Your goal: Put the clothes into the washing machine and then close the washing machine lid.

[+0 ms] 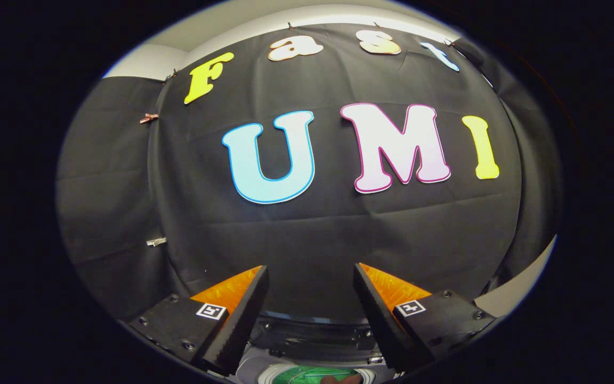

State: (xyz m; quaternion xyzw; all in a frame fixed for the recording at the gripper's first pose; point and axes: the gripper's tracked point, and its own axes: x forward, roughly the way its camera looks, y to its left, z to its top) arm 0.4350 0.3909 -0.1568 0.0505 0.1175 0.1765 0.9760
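Tongs [310, 274]: fingers spread wide apart, nothing between them, raised toward the booth wall.
Booth wall [312, 234]: black cloth, beyond the fingers, held by small clips [156, 241] along a seam.
Washing machine [307, 368]: low between the fingers, opening showing something green [307, 376] inside.

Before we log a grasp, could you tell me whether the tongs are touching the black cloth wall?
Apart: the gripper view shows the tongs open, with the cloth wall well beyond them.

The gripper [311, 277] is held level, seemingly facing straight ahead; its two fingers stand wide apart, gripping nothing.
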